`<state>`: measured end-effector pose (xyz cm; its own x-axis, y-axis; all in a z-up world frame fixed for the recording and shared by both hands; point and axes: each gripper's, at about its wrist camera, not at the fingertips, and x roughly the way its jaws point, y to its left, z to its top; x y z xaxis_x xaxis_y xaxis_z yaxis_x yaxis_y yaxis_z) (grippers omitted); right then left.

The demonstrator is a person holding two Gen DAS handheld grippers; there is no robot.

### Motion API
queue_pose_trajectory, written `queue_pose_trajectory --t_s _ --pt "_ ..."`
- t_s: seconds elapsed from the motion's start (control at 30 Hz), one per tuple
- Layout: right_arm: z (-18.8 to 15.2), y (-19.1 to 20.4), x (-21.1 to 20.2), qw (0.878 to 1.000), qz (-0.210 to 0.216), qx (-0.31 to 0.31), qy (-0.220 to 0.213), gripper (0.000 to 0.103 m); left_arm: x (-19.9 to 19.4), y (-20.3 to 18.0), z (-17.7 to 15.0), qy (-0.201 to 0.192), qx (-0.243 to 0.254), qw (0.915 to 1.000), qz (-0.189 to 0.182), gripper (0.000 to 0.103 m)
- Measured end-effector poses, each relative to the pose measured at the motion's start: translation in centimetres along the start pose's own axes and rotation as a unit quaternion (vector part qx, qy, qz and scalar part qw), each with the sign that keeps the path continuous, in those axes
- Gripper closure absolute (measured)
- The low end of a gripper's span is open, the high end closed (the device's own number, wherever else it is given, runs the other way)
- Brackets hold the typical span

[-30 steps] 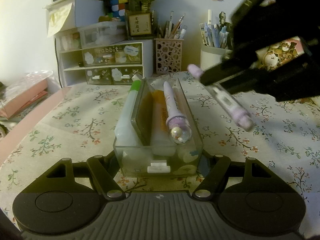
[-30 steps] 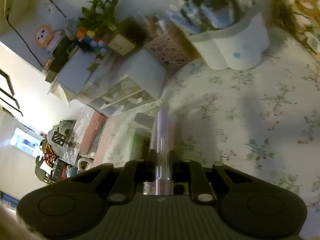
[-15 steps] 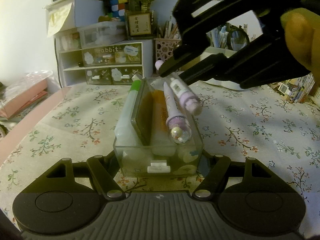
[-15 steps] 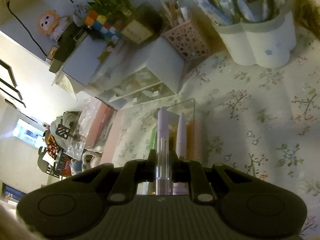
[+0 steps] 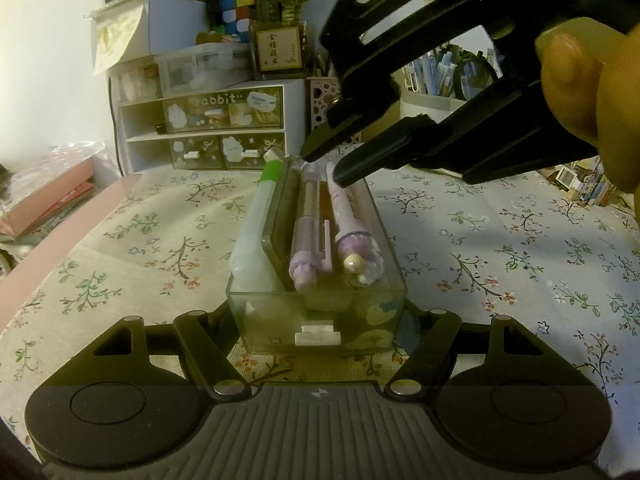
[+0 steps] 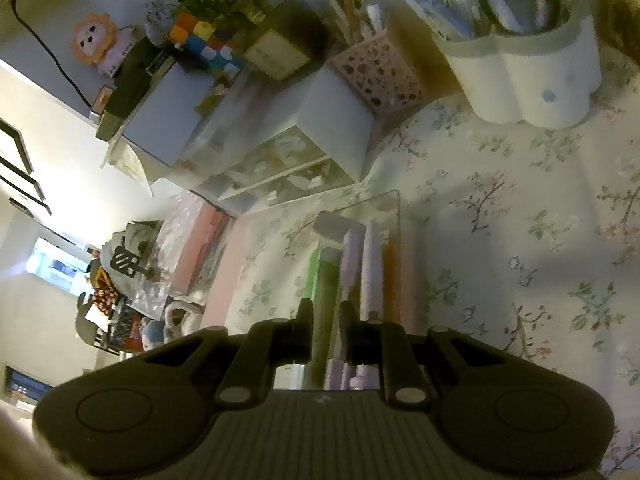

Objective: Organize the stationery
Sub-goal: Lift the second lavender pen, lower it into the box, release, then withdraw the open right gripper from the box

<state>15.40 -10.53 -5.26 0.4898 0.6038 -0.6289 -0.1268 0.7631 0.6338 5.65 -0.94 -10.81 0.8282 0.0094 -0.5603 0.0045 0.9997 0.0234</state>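
Note:
A clear plastic box (image 5: 280, 324) stands on the floral tablecloth, and my left gripper (image 5: 320, 316) is shut on its near end, one finger on each side wall. Inside lie a green-capped white marker (image 5: 256, 232), a purple clip pen (image 5: 306, 232) and a purple pen with a globe top (image 5: 356, 240). My right gripper (image 5: 326, 166) hovers over the box's far end. Its jaws are opening and nothing is between them. In the right wrist view that gripper (image 6: 326, 312) looks down on the box (image 6: 394, 200) and the purple clip pen (image 6: 350, 256) lying in it.
A white drawer unit (image 5: 208, 120) stands behind the box, beside it a pink perforated pen cup (image 5: 324, 96) and a white pen holder (image 6: 528, 76). Pink books (image 5: 48, 196) lie at the left table edge. A person's hand (image 5: 580, 80) holds the right gripper.
My right gripper came in from the right with the purple clip pen, brought it over the box and let it go. The pen now lies in the box. The left gripper kept still.

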Motion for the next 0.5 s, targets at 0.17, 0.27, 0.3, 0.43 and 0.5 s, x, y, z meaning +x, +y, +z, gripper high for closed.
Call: queue_pose_trajectory --t_s 0.17,0.27,0.3,0.43,0.5 --pt "0.2 -0.9 -0.7 1.000 0.008 0.010 -0.006 0.084 0.0 0.0 0.0 0.000 0.000 1.0000 0.000 0.030" --pt "0.0 -1.2 -0.9 1.000 0.008 0.009 -0.006 0.084 0.0 0.0 0.0 0.000 0.000 1.0000 0.000 0.030" --pt "-0.1 -1.3 -1.0 1.000 0.009 0.009 -0.006 0.084 0.0 0.0 0.0 0.000 0.000 1.0000 0.000 0.030" --pt "-0.4 -1.6 -1.5 1.000 0.007 0.003 -0.011 0.084 0.2 0.0 0.3 0.008 0.000 1.0000 -0.003 0.030" --pt "-0.6 -2.0 -2.0 1.000 0.001 -0.001 -0.018 0.084 0.5 0.1 0.8 0.018 -0.001 0.9998 -0.006 0.030"
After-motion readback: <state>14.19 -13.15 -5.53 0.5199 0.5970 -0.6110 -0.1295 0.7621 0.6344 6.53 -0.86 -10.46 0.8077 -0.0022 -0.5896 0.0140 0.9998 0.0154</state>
